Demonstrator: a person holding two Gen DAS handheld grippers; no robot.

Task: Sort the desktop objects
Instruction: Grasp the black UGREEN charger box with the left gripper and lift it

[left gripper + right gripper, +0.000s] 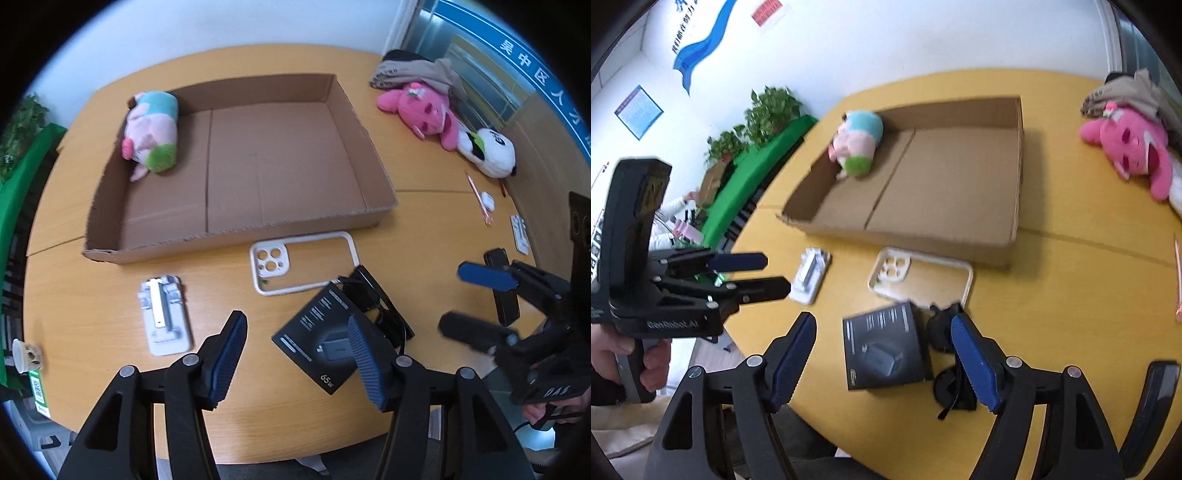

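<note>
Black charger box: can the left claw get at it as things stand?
Probably yes. The left claw is open and holds nothing, and the black charger box lies flat on the table just ahead, its top uncovered; only its far edge sits against the black holder.

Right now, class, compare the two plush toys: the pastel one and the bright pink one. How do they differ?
The pastel plush lies inside the cardboard box, in its far left corner; the pink plush lies outside the box, on the bare table. The pastel plush mixes blue, pink and green; the pink plush is one strong pink. Both lie flat, ungripped.
</note>
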